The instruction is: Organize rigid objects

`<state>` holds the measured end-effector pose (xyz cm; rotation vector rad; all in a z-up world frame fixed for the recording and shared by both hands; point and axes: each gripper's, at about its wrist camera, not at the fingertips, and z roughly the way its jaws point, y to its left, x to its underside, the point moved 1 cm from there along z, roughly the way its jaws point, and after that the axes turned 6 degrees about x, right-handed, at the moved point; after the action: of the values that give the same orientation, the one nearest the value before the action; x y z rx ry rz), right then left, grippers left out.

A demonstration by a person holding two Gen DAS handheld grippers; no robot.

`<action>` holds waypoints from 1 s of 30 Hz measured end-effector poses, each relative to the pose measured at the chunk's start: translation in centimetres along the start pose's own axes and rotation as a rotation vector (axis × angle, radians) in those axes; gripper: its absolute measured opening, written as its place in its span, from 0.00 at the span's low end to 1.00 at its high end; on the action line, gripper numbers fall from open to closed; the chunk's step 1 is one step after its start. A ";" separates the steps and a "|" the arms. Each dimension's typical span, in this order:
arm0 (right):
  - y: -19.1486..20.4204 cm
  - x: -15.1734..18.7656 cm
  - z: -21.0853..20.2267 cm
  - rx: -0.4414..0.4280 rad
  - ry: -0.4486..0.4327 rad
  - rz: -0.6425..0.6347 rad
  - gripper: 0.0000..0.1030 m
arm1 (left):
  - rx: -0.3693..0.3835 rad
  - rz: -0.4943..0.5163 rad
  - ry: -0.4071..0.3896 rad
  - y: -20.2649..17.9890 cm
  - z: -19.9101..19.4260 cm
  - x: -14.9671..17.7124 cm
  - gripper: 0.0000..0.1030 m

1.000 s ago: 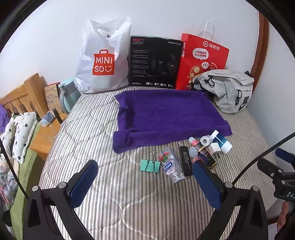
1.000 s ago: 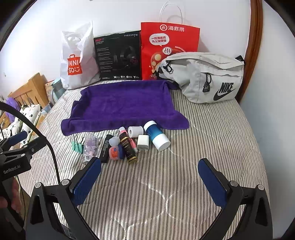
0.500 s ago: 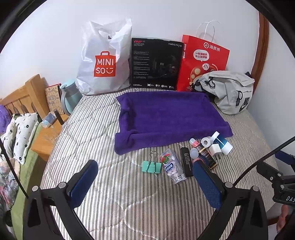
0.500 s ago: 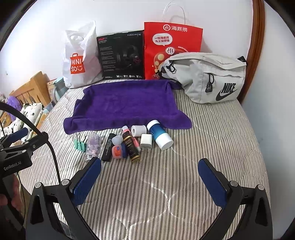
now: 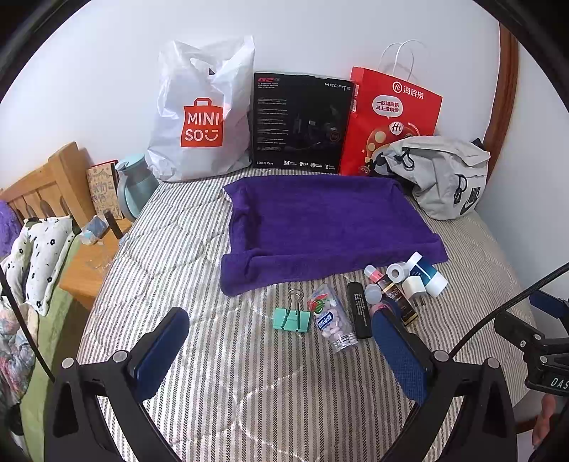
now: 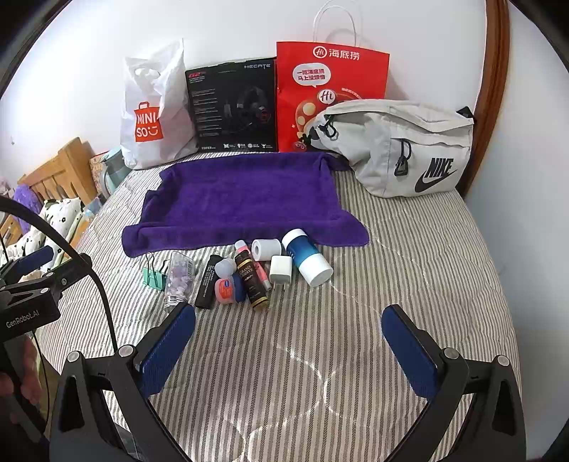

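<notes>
Striped bedding [image 6: 284, 373] is lying bare under both grippers, left [image 5: 281, 341] and right [image 6: 288, 330], each gaping wide and gripping nothing. Beyond, a clutter row is sitting along the purple towel's [image 6: 242, 199] near edge: clip [image 5: 290, 318], pill bottle [image 5: 332, 320], charger [image 6: 281, 269], blue tube [image 6: 307, 257]. Only the right view is showing the pink jar [image 6: 224, 289] fully; the left is showing a nightstand [image 5: 89, 270] off the bed's edge.

White walls [image 5: 320, 32] back a striped bed [image 6: 320, 355] (wooden headboard [image 5: 42, 181] alongside).
</notes>
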<state>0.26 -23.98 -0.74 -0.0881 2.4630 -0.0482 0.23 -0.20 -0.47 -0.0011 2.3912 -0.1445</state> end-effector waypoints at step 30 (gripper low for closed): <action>-0.1 0.5 0.1 0.004 0.014 -0.001 1.00 | 0.000 0.000 0.001 -0.2 -0.2 0.4 1.00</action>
<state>-0.04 -24.08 -1.14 -0.0875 2.4772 -0.0538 -0.24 -0.35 -0.55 -0.0013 2.3927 -0.1448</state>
